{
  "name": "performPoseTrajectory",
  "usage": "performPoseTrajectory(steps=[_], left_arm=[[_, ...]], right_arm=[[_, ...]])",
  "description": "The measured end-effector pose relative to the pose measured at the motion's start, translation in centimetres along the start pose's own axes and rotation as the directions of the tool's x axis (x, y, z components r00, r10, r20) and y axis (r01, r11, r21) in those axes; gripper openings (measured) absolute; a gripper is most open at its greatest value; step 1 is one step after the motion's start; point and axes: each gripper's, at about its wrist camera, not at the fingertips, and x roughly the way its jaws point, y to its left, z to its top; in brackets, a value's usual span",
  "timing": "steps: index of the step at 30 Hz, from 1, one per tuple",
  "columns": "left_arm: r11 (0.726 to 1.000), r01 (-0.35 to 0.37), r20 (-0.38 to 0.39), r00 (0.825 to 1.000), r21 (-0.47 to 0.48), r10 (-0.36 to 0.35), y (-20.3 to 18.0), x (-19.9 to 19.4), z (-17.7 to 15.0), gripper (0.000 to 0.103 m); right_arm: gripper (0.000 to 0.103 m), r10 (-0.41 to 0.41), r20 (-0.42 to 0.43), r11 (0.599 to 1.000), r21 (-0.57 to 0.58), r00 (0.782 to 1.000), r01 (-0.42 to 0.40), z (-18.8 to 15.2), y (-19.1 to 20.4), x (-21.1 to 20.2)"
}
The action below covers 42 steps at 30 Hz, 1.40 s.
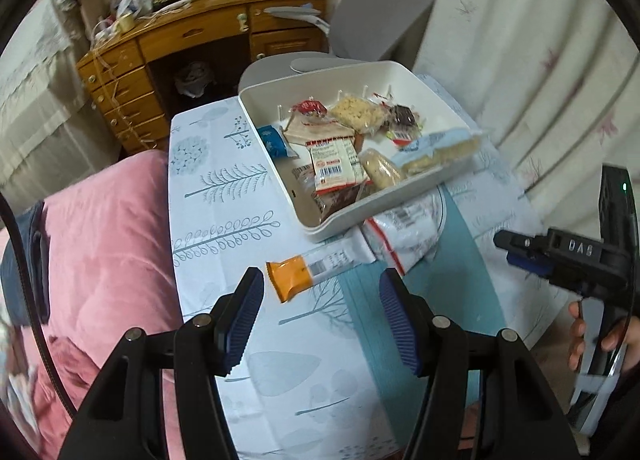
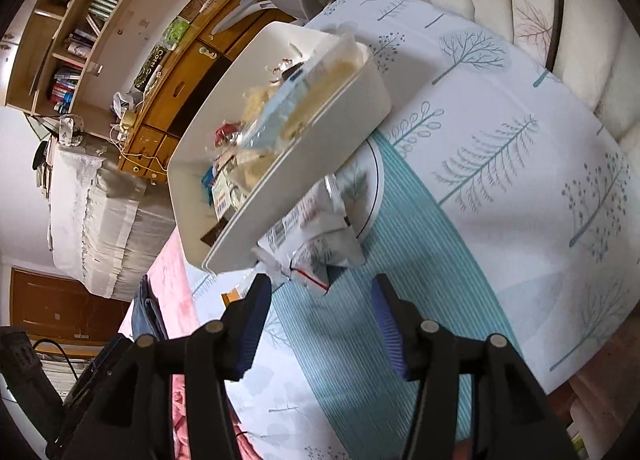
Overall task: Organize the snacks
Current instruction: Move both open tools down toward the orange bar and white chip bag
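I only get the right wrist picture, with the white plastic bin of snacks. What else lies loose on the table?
Observer: An orange-ended snack bar lies just ahead of the left gripper, outside the white plastic bin.
Operator: Is that gripper holding it?
Observer: No, its jaws stand open and empty, short of the bar.
Operator: What is in the bin's far corner?
Observer: A red-wrapped snack beside a clear pack of pale puffed pieces.
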Motion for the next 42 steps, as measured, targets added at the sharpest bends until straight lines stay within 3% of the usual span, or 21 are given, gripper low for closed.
performPoseTrajectory(steps=[7, 11, 18, 24, 36, 42], left_arm=[[0.998, -0.005, -0.069, 0.998, 0.06, 0.009, 1.0, 2.0, -1.3, 0.066], [0.996, -0.002, -0.091, 0.996, 0.086, 0.01, 1.6, 3.3, -1.2, 0.073], [0.986, 0.021, -0.087, 0.996, 0.168, -0.006, 1.8, 6.1, -0.6, 0.076], [0.971, 0.055, -0.108, 0.994, 0.232, -0.03, 1.9, 9.3, 0.0, 0.076], [0.924, 0.112, -0.221, 0.975, 0.365, -0.03, 0.5, 16.5, 0.0, 0.076], [0.899, 0.134, -0.247, 0.969, 0.417, -0.03, -0.5, 18.6, 0.3, 0.076]], right_arm=[[0.065, -0.002, 0.06, 0.997, -0.081, 0.998, 0.006, -1.7, 1.1, 0.9], [0.076, -0.006, 0.088, 0.988, -0.152, 0.996, 0.019, -2.0, 1.9, 1.6], [0.077, -0.051, 0.135, 0.959, -0.269, 0.99, 0.086, -1.8, 3.1, 3.6], [0.077, -0.067, 0.117, 0.95, -0.297, 0.991, 0.099, -0.9, 2.8, 6.0], [0.077, -0.12, 0.159, 0.862, -0.473, 0.98, 0.182, -0.7, 3.5, 9.1], [0.077, -0.12, 0.152, 0.817, -0.546, 0.981, 0.185, -0.5, 4.1, 10.4]])
